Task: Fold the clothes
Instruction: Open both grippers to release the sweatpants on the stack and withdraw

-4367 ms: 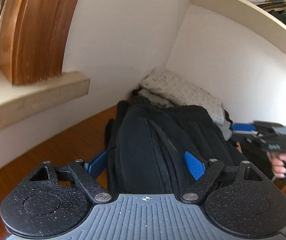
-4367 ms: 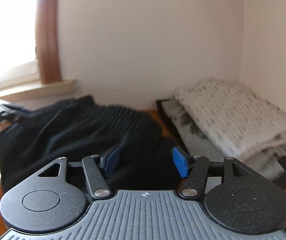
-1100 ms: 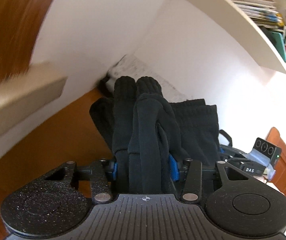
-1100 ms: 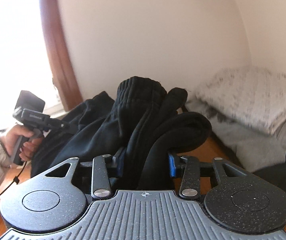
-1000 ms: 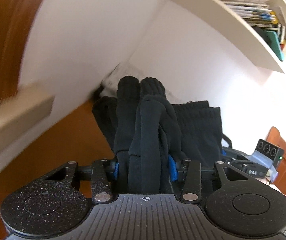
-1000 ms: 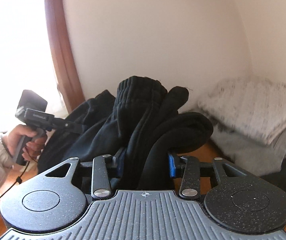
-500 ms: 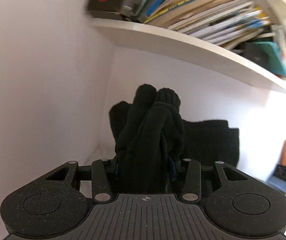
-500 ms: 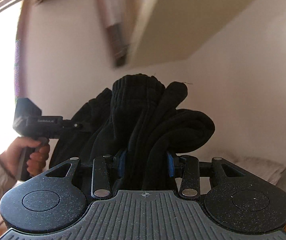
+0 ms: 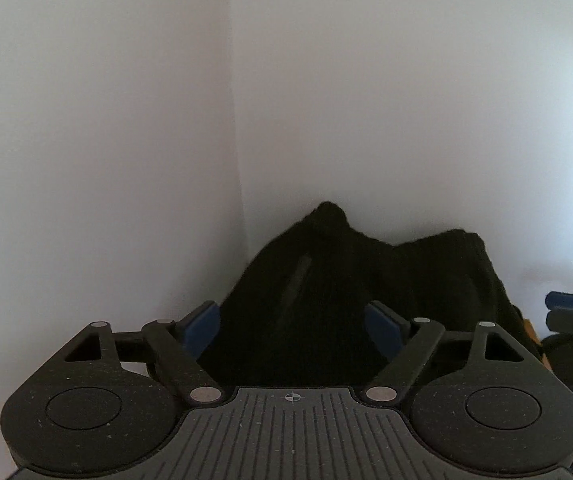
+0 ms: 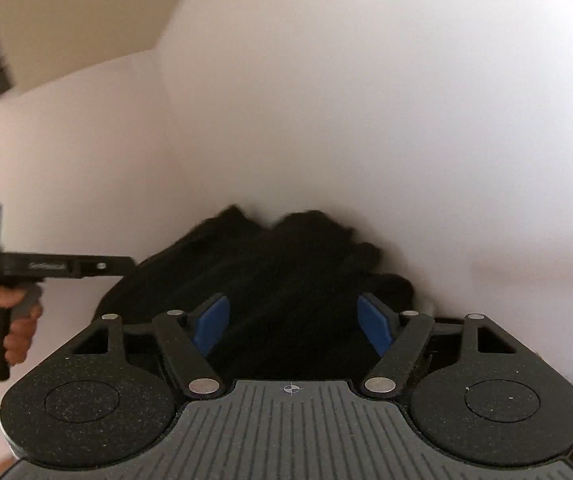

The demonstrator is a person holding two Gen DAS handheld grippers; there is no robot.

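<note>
Both tools are letting go. The left tool (image 9: 292, 322) and the right tool (image 10: 292, 324) are opening their jaws wide, and the blue pads no longer squeeze the black folded clothes (image 9: 346, 280), which sit between them in the corner by the white wall (image 9: 406, 100). I think it is best to pull straight back now, so nothing drags the fold apart.

You won't find any readable text here; the small marking on the left tool's (image 10: 52, 266) side is blurred.
</note>
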